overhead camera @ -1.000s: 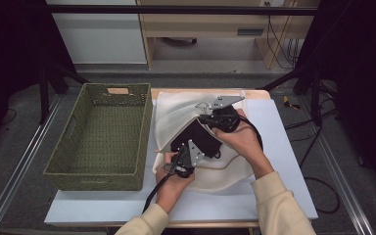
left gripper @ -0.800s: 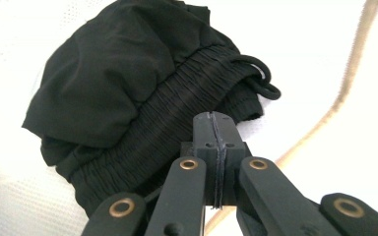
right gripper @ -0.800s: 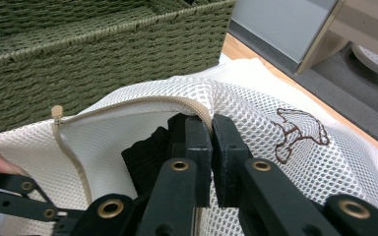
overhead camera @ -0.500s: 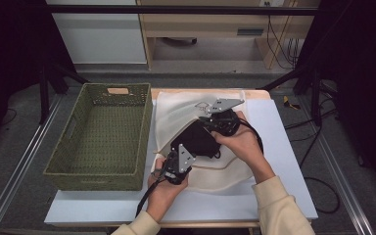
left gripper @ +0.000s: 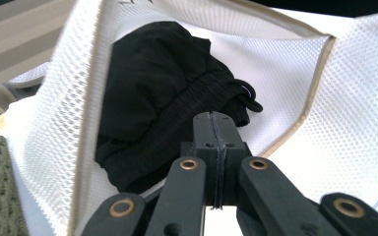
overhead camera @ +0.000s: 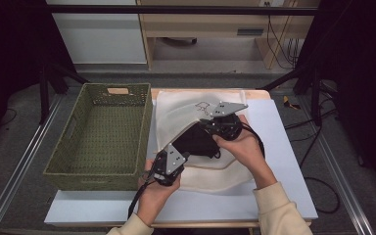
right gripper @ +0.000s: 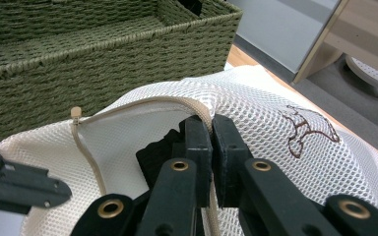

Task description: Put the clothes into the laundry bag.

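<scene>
High view, left gripper (overhead camera: 170, 157): jaws pressed together on the black garment's (overhead camera: 198, 141) edge.
Right gripper (overhead camera: 209, 128): jaws pinching the beige rim of the mesh bag (overhead camera: 174, 110).
Black garment: sits in the bag's open mouth, partly out, between the two grippers.
Mesh bag: white, flat on the table (overhead camera: 284, 161).
Basket (overhead camera: 81, 174): green wicker, just left of the bag.

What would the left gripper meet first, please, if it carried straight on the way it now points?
Most likely the black garment directly ahead of the shut left gripper, lying in the open mouth of the white mesh bag. Depth is unclear; it may already touch.
</scene>
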